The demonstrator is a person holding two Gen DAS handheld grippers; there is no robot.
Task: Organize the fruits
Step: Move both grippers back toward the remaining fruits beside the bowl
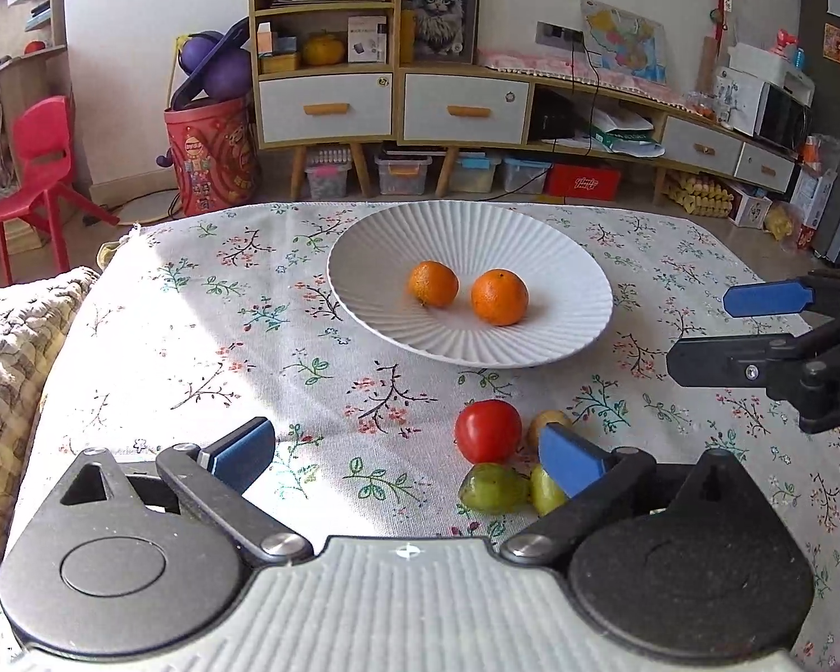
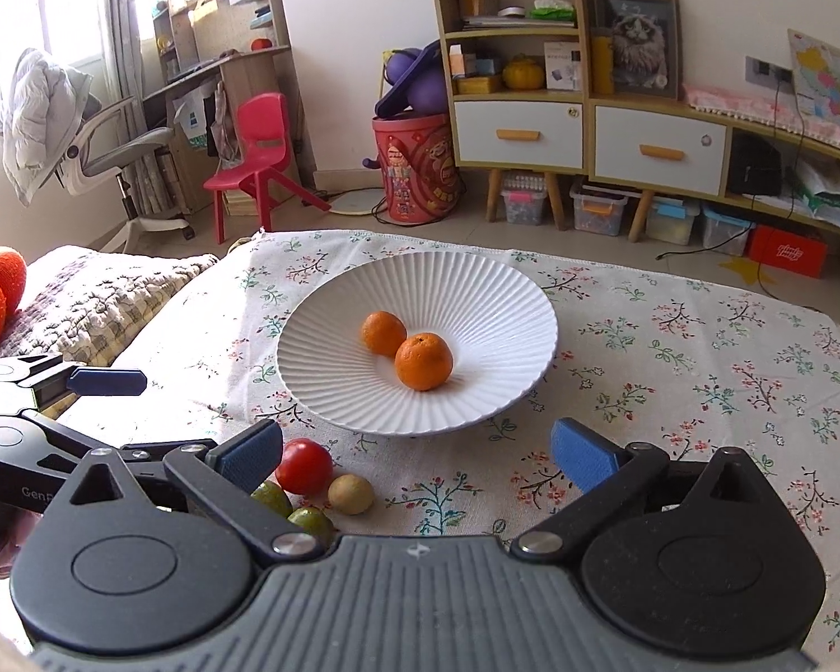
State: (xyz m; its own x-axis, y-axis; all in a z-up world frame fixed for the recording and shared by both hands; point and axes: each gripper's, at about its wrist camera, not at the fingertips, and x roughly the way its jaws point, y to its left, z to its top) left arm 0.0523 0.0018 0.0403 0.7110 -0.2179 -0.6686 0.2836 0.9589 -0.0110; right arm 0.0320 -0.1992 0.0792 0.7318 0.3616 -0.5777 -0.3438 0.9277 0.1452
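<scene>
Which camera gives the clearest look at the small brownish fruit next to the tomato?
The right wrist view: the brownish fruit lies fully exposed beside the tomato. In the left wrist view, a blue fingertip of the left tool covers most of it.

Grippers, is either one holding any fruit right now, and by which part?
Nothing is held. The left gripper and right gripper both have open, empty jaws; the tomato lies on the cloth.

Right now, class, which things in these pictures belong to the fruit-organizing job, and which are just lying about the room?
Part of the job:
white ribbed plate
two oranges on the plate
red tomato, two green fruits and a yellowish-brown fruit on the tablecloth
left tongs and right tongs, both open

Just lying about:
red chair
cat picture
red bucket
shelf unit
</scene>
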